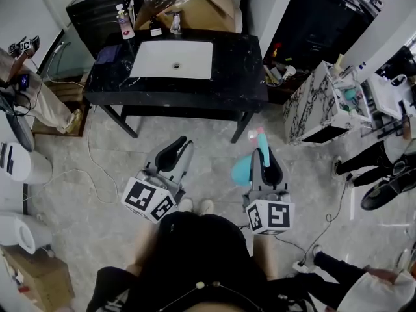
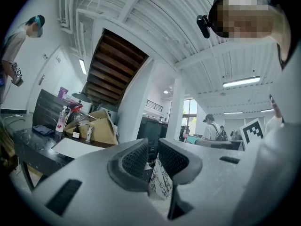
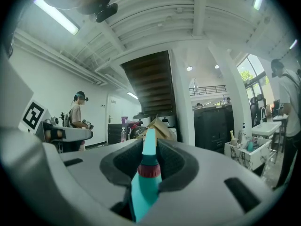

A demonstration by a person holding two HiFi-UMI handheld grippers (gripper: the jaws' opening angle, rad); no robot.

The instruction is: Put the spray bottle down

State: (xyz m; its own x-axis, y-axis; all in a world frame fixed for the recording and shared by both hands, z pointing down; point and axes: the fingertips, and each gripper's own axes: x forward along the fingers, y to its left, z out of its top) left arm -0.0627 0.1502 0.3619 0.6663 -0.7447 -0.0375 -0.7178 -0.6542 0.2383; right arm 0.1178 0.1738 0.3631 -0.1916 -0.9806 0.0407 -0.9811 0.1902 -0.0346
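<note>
Nearest the person and well short of the black counter (image 1: pixel 231 77), the right gripper (image 1: pixel 264 153) is clamped on the spray bottle (image 3: pixel 145 187) at the neck, just below its red collar. The bottle's long axis seems to run roughly along the jaws, with the nozzle toward the counter and the teal body back toward the person. Beside it, equally far from the counter, the left gripper (image 1: pixel 173 155) is empty, its jaws only a narrow gap apart. Bare floor (image 1: pixel 214 142) lies between both grippers and the counter's front edge. As I judge it, the bottle must go forward. The bare black stretch right of the white basin (image 1: pixel 195 49) lies almost straight ahead of the right gripper, which is nearer it than the left.
</note>
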